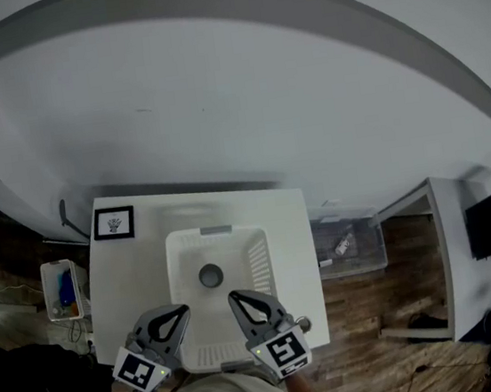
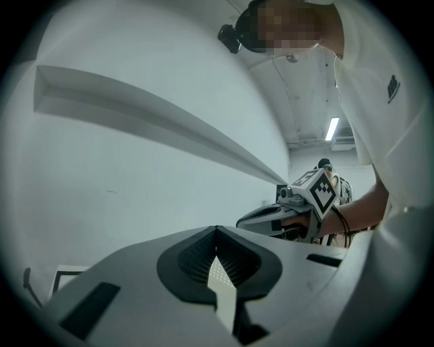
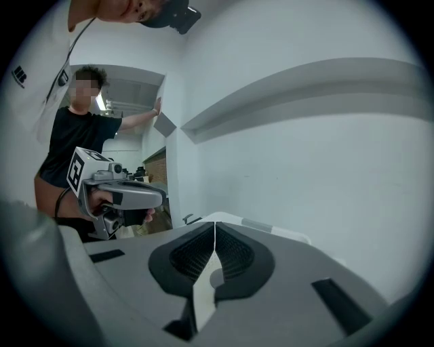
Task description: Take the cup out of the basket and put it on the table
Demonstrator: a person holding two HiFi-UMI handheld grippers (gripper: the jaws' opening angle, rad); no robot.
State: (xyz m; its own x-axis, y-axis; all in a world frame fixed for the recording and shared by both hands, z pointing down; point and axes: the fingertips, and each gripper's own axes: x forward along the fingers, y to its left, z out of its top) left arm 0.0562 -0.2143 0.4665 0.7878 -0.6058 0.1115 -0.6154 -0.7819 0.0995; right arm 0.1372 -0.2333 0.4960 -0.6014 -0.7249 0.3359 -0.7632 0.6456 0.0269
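Note:
A white plastic basket (image 1: 259, 265) stands in the middle of the white table (image 1: 122, 279). A grey cup (image 1: 210, 276) sits upright on the basket's floor. Both grippers hover over the basket's near edge, short of the cup. My left gripper (image 1: 183, 310) is shut with nothing in it, and its jaws meet in a line in the left gripper view (image 2: 217, 232). To its right, my right gripper (image 1: 234, 296) is also shut and empty (image 3: 215, 226). The right gripper view shows the basket's rim (image 3: 271, 228) just past the jaws. The cup is hidden in both gripper views.
A framed marker card (image 1: 114, 223) lies at the table's far left corner. On the floor are a bin with blue items (image 1: 63, 291) at left and a clear box (image 1: 351, 244) at right. A person in a black shirt (image 3: 81, 135) stands beyond the table.

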